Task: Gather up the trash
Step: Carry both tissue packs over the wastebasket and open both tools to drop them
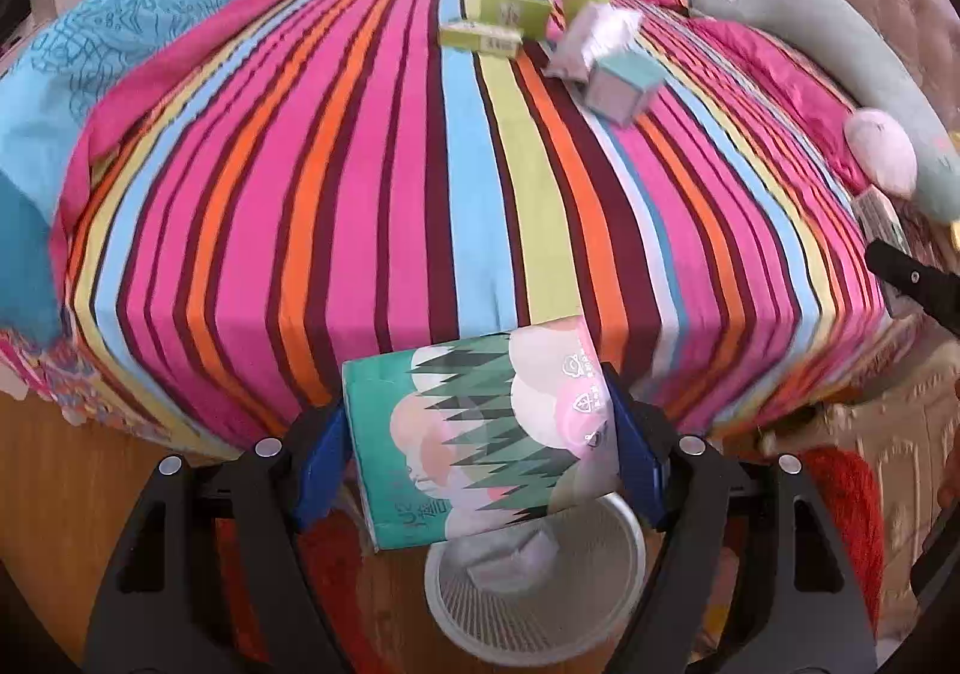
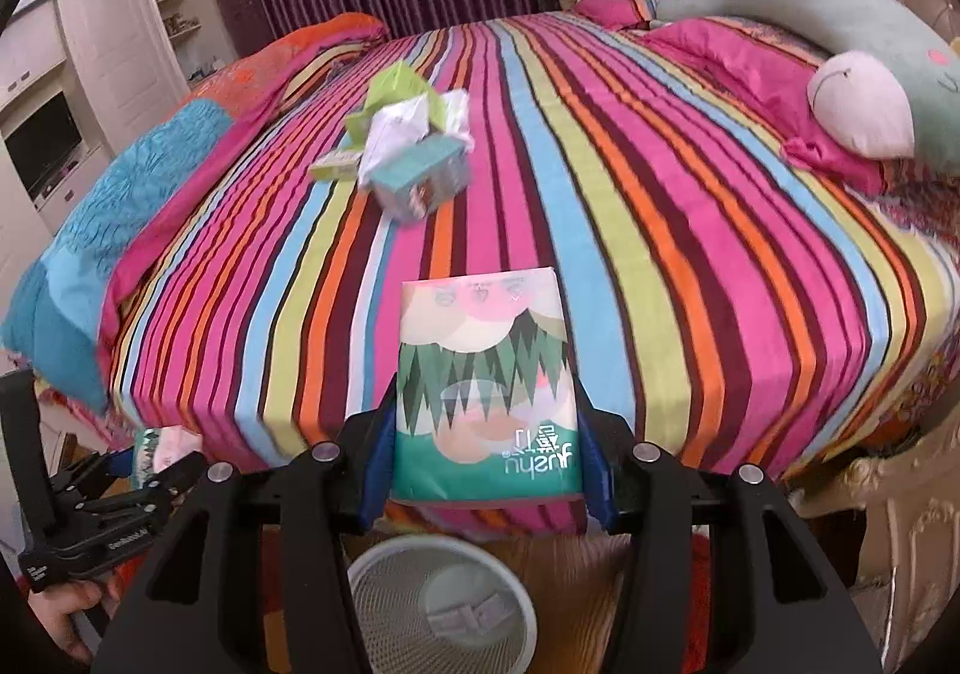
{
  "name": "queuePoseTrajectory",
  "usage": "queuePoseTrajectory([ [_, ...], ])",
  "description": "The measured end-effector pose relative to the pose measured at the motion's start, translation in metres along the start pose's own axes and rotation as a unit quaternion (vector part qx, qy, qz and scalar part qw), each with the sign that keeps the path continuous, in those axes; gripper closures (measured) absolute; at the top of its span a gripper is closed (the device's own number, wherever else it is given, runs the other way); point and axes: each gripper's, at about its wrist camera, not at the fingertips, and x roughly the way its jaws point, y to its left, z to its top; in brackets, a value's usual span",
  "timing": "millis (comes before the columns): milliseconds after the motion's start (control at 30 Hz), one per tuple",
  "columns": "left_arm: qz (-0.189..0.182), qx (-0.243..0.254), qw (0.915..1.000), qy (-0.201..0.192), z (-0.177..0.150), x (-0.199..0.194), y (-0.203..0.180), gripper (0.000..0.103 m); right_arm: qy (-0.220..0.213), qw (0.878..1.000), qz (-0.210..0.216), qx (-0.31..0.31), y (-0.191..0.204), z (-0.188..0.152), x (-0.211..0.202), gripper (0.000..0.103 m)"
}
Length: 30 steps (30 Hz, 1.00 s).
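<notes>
My left gripper (image 1: pixel 483 440) is shut on a tissue pack (image 1: pixel 474 428) printed with green trees and pink clouds, held tilted above a white mesh bin (image 1: pixel 540 602) on the floor. My right gripper (image 2: pixel 486 458) is shut on a second tissue pack (image 2: pixel 486 380) of the same print, held upright above the white mesh bin (image 2: pixel 441 608). White scraps lie inside the bin. On the striped bed more trash lies in a heap: green boxes (image 1: pixel 516 11), a crumpled white wrapper (image 1: pixel 591 35) and a pastel box (image 1: pixel 624 83). The same heap (image 2: pixel 414 158) shows in the right wrist view.
The striped bedspread (image 1: pixel 360 182) hangs over the bed's near edge. A blue quilt (image 1: pixel 90 62) lies at the left, a grey-green plush pillow (image 2: pixel 840 20) at the right. A carved bed frame (image 2: pixel 900 524) stands at lower right. The left gripper's body (image 2: pixel 78 500) and a hand show at lower left.
</notes>
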Motion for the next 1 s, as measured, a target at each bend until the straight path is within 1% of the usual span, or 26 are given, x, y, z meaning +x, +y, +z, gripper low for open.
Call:
queuePoseTrajectory([
  [100, -0.006, 0.006, 0.9999, 0.012, -0.022, -0.001, -0.004, 0.030, 0.008, 1.000, 0.004, -0.001, 0.000, -0.016, -0.004, 0.055],
  [267, -0.019, 0.014, 0.9990, 0.038, -0.056, 0.004, -0.012, 0.030, 0.046, 0.999, 0.023, 0.007, 0.005, -0.053, -0.004, 0.055],
  [333, -0.024, 0.015, 0.9983, 0.051, -0.067, 0.008, -0.014, 0.030, 0.059, 0.998, 0.026, 0.010, 0.005, -0.064, 0.001, 0.055],
  [433, -0.030, 0.017, 0.9968, 0.072, -0.082, 0.018, -0.018, 0.030, 0.093, 0.995, 0.033, 0.009, 0.012, -0.090, 0.012, 0.055],
  [533, -0.034, 0.019, 0.9949, 0.094, -0.095, 0.029, -0.021, 0.030, 0.117, 0.993, 0.034, 0.007, 0.015, -0.104, 0.024, 0.055],
  [600, -0.035, 0.020, 0.9935, 0.106, -0.101, 0.036, -0.022, 0.030, 0.141, 0.989, 0.039, 0.012, 0.015, -0.115, 0.034, 0.055],
  [767, -0.039, 0.017, 0.9906, 0.130, -0.109, 0.046, -0.022, 0.030, 0.188, 0.981, 0.046, 0.032, 0.013, -0.131, 0.055, 0.055],
  [867, -0.042, 0.017, 0.9888, 0.142, -0.112, 0.052, -0.025, 0.030, 0.218, 0.973, 0.051, 0.050, 0.006, -0.141, 0.063, 0.055],
  [900, -0.044, 0.016, 0.9878, 0.149, -0.114, 0.054, -0.025, 0.030, 0.234, 0.969, 0.052, 0.059, 0.004, -0.146, 0.071, 0.055],
  [1000, -0.049, 0.012, 0.9842, 0.170, -0.119, 0.064, -0.026, 0.030, 0.254, 0.963, 0.055, 0.075, -0.003, -0.153, 0.076, 0.055],
])
